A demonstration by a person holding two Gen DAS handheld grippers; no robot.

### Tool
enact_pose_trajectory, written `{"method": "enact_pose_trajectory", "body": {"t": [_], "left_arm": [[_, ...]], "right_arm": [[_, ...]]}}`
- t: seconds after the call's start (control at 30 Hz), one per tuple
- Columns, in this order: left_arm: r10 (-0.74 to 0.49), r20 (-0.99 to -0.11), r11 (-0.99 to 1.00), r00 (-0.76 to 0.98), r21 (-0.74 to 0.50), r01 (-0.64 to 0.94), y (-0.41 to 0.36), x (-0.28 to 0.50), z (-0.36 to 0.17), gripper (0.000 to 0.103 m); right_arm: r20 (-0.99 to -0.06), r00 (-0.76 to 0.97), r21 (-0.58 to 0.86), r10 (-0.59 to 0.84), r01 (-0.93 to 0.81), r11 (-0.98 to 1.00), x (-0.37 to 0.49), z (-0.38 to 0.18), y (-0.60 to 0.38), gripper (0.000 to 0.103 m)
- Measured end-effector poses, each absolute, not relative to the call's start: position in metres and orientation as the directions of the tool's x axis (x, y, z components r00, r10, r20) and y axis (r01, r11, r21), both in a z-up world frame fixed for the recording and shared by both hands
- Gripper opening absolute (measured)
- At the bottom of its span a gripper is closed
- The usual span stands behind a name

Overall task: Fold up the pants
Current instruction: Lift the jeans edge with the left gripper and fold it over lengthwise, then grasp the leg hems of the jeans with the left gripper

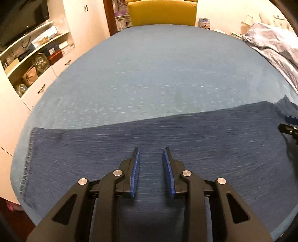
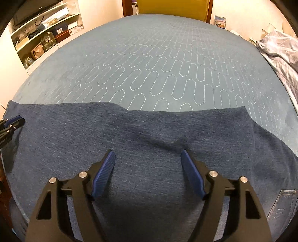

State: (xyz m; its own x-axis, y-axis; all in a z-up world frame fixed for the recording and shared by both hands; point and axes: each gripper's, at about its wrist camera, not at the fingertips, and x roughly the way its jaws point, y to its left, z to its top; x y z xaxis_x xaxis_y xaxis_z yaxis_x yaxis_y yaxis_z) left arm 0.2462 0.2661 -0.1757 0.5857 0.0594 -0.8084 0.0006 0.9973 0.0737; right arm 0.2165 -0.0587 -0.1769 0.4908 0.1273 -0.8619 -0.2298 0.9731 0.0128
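Note:
Dark blue denim pants (image 1: pixel 111 147) lie flat across the near part of a bed. In the left wrist view their frayed hem is at the left. In the right wrist view the pants (image 2: pixel 149 130) span the frame, with a back pocket at the lower right. My left gripper (image 1: pixel 151 149) hovers over the denim, its jaws a narrow way apart with nothing between them. My right gripper (image 2: pixel 148 151) stands wide open above the cloth, holding nothing. Each gripper shows at the edge of the other's view: the right gripper (image 1: pixel 288 124) and the left gripper (image 2: pixel 14 121).
A light blue quilted bedspread (image 2: pixel 158 65) covers the bed beyond the pants. A crumpled pale blue duvet (image 1: pixel 275 42) lies at the far right. A yellow chair (image 1: pixel 162 13) stands past the far edge. White shelves (image 1: pixel 37 55) with boxes and bags are at the left.

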Motion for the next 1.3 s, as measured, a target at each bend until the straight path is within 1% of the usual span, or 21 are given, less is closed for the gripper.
{"method": "enact_pose_trajectory", "body": {"t": [0.07, 0.13, 0.17, 0.2, 0.37, 0.43, 0.53, 0.67, 0.77, 0.8, 0.9, 0.93, 0.97, 1.03, 1.07, 1.1, 1.13, 1.2, 1.23, 1.27, 1.3], "left_arm": [[0.066, -0.806, 0.997, 0.589, 0.072, -0.013, 0.279, 0.246, -0.175, 0.032], [0.091, -0.8, 0.996, 0.593, 0.083, -0.041, 0.288, 0.247, -0.174, 0.04], [0.103, -0.797, 0.995, 0.595, 0.086, -0.057, 0.297, 0.241, -0.175, 0.047], [0.109, -0.796, 0.994, 0.596, 0.084, -0.07, 0.305, 0.242, -0.175, 0.05], [0.132, -0.791, 0.991, 0.598, 0.087, -0.103, 0.332, 0.232, -0.177, 0.052], [0.133, -0.791, 0.99, 0.597, 0.082, -0.112, 0.341, 0.231, -0.176, 0.052], [0.189, -0.784, 0.981, 0.592, 0.123, -0.15, 0.353, 0.229, -0.176, 0.052], [0.223, -0.783, 0.973, 0.581, 0.14, -0.185, 0.369, 0.223, -0.177, 0.054], [0.34, -0.755, 0.938, 0.56, 0.23, -0.259, 0.39, 0.219, -0.174, 0.053], [0.368, -0.744, 0.923, 0.558, 0.218, -0.318, 0.408, 0.212, -0.167, 0.053], [0.385, -0.737, 0.883, 0.556, 0.118, -0.455, 0.456, 0.188, -0.15, 0.056], [0.37, -0.74, 0.863, 0.562, 0.049, -0.503, 0.477, 0.172, -0.143, 0.056], [0.349, -0.744, 0.85, 0.571, -0.006, -0.527, 0.491, 0.16, -0.14, 0.056], [0.281, -0.756, 0.825, 0.591, -0.124, -0.551, 0.515, 0.133, -0.138, 0.055], [0.238, -0.756, 0.81, 0.609, -0.192, -0.554, 0.524, 0.118, -0.139, 0.055], [0.212, -0.754, 0.804, 0.622, -0.228, -0.55, 0.526, 0.109, -0.14, 0.055], [0.139, -0.749, 0.797, 0.648, -0.304, -0.522, 0.528, 0.098, -0.143, 0.055], [0.03, -0.734, 0.784, 0.678, -0.404, -0.471, 0.526, 0.086, -0.149, 0.054], [-0.016, -0.719, 0.776, 0.695, -0.447, -0.446, 0.524, 0.084, -0.151, 0.052], [-0.099, -0.681, 0.752, 0.725, -0.529, -0.394, 0.521, 0.081, -0.154, 0.052], [-0.141, -0.658, 0.733, 0.74, -0.571, -0.368, 0.517, 0.08, -0.157, 0.052]], "right_arm": [[-0.865, 0.487, 0.008, 0.122, -0.228, 0.974, 0.216, -0.177, -0.056, 0.08], [-0.865, 0.49, -0.007, 0.106, -0.224, 0.975, 0.215, -0.179, -0.047, 0.083], [-0.865, 0.492, -0.015, 0.098, -0.22, 0.975, 0.214, -0.18, -0.047, 0.084], [-0.865, 0.493, -0.017, 0.093, -0.215, 0.976, 0.214, -0.18, -0.046, 0.085], [-0.867, 0.495, -0.036, 0.059, -0.18, 0.983, 0.216, -0.183, -0.044, 0.093], [-0.866, 0.498, -0.047, 0.04, -0.16, 0.986, 0.218, -0.182, -0.04, 0.094], [-0.838, 0.546, -0.089, -0.006, -0.127, 0.988, 0.213, -0.17, -0.033, 0.094], [-0.814, 0.574, -0.039, 0.086, -0.202, 0.979, 0.201, -0.154, 0.009, 0.094], [-0.804, 0.566, 0.02, 0.181, -0.278, 0.96, 0.188, -0.145, 0.052, 0.094], [-0.804, 0.558, 0.036, 0.205, -0.298, 0.954, 0.184, -0.145, 0.069, 0.093], [-0.813, 0.533, 0.045, 0.234, -0.343, 0.938, 0.182, -0.154, 0.107, 0.092], [-0.82, 0.531, 0.026, 0.217, -0.343, 0.939, 0.183, -0.157, 0.116, 0.091], [-0.833, 0.522, -0.002, 0.182, -0.331, 0.944, 0.187, -0.165, 0.124, 0.087], [-0.855, 0.497, -0.017, 0.145, -0.308, 0.951, 0.191, -0.179, 0.129, 0.087], [-0.858, 0.494, -0.018, 0.141, -0.303, 0.953, 0.195, -0.184, 0.129, 0.089], [-0.847, 0.515, -0.034, 0.132, -0.3, 0.953, 0.197, -0.185, 0.132, 0.092], [-0.847, 0.519, -0.053, 0.116, -0.3, 0.952, 0.199, -0.186, 0.137, 0.093], [-0.851, 0.516, -0.063, 0.099, -0.286, 0.956, 0.202, -0.187, 0.14, 0.095], [-0.857, 0.506, -0.056, 0.096, -0.276, 0.959, 0.206, -0.187, 0.141, 0.096], [-0.861, 0.5, -0.054, 0.092, -0.27, 0.961, 0.209, -0.186, 0.143, 0.096], [-0.863, 0.498, -0.057, 0.088, -0.269, 0.961, 0.212, -0.185, 0.146, 0.096]]}}
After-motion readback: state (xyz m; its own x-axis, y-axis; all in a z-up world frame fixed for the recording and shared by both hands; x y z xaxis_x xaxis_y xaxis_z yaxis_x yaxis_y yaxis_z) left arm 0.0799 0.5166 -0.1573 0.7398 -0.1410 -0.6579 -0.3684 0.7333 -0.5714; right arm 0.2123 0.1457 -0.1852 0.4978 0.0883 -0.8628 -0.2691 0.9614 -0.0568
